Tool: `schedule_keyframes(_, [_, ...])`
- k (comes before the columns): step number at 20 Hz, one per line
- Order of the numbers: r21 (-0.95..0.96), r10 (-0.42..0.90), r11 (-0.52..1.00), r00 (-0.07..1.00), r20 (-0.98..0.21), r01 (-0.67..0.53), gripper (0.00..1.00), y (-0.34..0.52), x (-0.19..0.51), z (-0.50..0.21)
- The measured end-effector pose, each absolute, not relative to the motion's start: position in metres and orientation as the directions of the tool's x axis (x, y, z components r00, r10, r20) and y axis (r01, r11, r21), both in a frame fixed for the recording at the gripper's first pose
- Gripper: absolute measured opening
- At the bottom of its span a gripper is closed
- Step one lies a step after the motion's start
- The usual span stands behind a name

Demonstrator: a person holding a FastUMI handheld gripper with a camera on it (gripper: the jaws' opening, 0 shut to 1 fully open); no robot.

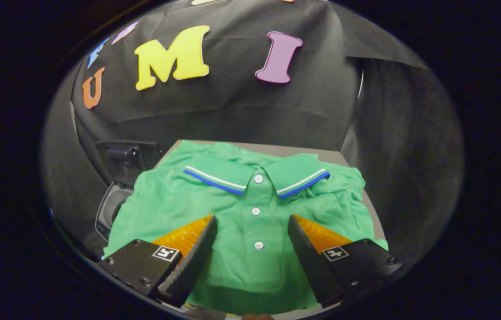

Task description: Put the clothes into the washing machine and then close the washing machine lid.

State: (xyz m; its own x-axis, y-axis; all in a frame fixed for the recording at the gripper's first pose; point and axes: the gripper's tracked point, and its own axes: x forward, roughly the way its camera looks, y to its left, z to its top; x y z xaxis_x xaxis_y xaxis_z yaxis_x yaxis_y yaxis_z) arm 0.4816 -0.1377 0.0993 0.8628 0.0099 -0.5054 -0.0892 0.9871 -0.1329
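A green polo shirt (250,209) lies folded on a grey table (317,154), collar away from me, with blue and white stripes on the collar and three white buttons down the placket. My gripper (252,222) hovers over its lower half, open wide, one finger on each side of the button line. Nothing is held between the fingers. To the left of the shirt, lower than the table, is the washing machine (114,200) with its dark lid (128,155) standing up and the drum opening partly hidden by the shirt's sleeve.
Black cloth walls close in behind and on the right of the table. A strip of bare grey table shows beyond the collar and along the right side of the shirt.
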Motion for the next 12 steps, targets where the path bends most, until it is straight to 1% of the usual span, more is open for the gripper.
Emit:
schedule_keyframes(3, [-0.101,0.020,0.991,0.852,-0.523,-0.085,1.00,-0.134,0.484,0.096])
schedule_keyframes(5, [-0.112,0.017,0.990,0.852,-0.524,-0.089,1.00,-0.135,0.483,0.094])
schedule_keyframes(7, [-0.091,0.018,0.993,0.834,-0.552,-0.081,1.00,-0.133,0.483,0.093])
schedule_keyframes(8, [-0.084,0.039,0.991,0.816,-0.577,-0.107,0.99,-0.128,0.482,0.092])
schedule_keyframes(10, [-0.055,0.076,0.990,0.818,-0.570,-0.131,0.53,-0.122,0.486,0.098])
schedule_keyframes(12, [-0.072,0.060,0.989,0.800,-0.597,-0.129,0.08,-0.122,0.483,0.098])
